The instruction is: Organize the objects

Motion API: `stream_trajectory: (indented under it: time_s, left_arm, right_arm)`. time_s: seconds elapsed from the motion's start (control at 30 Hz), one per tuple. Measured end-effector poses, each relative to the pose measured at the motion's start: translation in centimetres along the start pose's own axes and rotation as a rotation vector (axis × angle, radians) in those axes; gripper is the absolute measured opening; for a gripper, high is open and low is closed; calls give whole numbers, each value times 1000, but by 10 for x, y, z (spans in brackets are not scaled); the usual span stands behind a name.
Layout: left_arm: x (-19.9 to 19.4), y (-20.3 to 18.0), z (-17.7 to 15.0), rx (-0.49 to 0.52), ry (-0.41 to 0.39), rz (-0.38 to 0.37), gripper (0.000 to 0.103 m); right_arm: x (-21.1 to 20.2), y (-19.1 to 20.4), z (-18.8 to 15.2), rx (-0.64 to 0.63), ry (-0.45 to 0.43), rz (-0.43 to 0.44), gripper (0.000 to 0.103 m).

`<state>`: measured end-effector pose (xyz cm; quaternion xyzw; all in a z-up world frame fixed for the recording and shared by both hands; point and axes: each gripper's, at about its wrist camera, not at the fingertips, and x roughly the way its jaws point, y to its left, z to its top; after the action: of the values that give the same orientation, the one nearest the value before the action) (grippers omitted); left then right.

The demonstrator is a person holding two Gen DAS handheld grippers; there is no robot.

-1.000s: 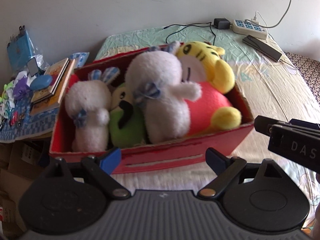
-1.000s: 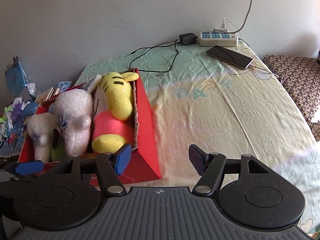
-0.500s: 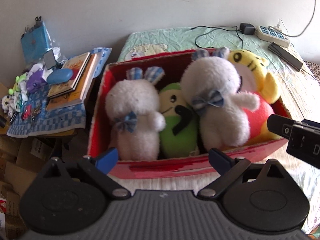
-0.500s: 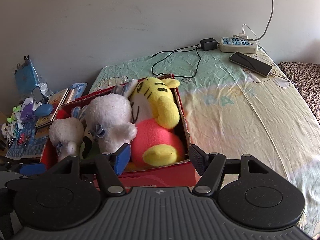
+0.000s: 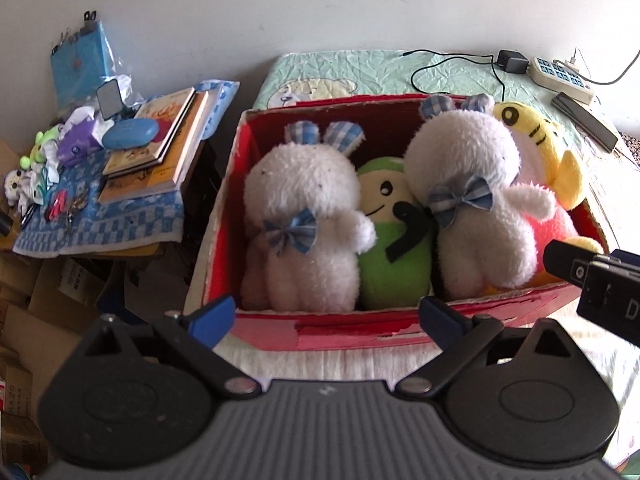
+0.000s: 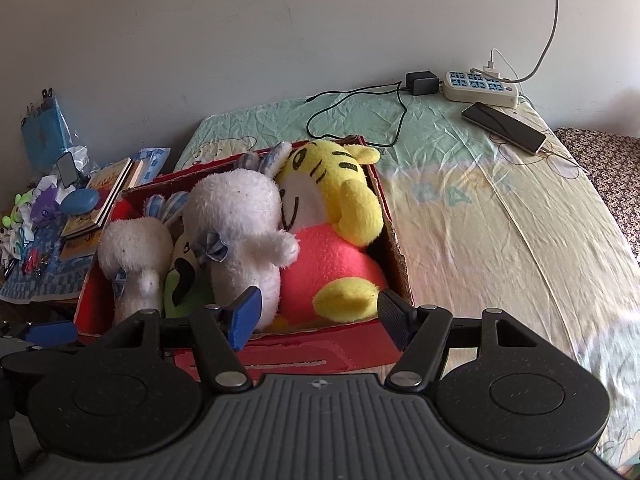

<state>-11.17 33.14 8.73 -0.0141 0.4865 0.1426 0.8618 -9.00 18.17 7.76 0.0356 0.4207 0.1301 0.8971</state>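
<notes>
A red cardboard box [image 5: 360,334] stands on the bed, packed with plush toys. Inside sit a small white rabbit [image 5: 304,216], a green toy [image 5: 394,256], a larger white rabbit [image 5: 476,200] and a yellow tiger with a pink body [image 5: 536,140]. My left gripper [image 5: 326,318] is open, hovering just before the box's front wall with nothing between its fingers. My right gripper [image 6: 320,320] is open too, empty, in front of the box's [image 6: 320,356] right half, near the tiger [image 6: 332,196]. Its body [image 5: 592,276] shows at the right edge of the left wrist view.
Left of the bed, a low table holds a blue checked cloth [image 5: 104,220], stacked books [image 5: 160,140] and small clutter. A power strip [image 6: 480,86], a phone [image 6: 504,126] and a black cable [image 6: 360,112] lie at the bed's far end. Bare sheet [image 6: 500,240] spreads right of the box.
Both grippers have slid left along the box's front, so the box sits further right in each view. The left jaws stand a little wider. The toys have not moved.
</notes>
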Motion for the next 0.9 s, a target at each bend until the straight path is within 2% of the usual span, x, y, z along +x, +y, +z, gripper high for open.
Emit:
stream_trajectory:
  time_s: [0.3, 0.9]
  left_arm:
    - [-8, 2, 2, 11, -31, -9, 99]
    - [-9, 2, 2, 25, -8, -31, 99]
  right_arm:
    - [-2, 7, 2, 18, -7, 1, 67]
    - [-2, 5, 0, 21, 6, 33, 67]
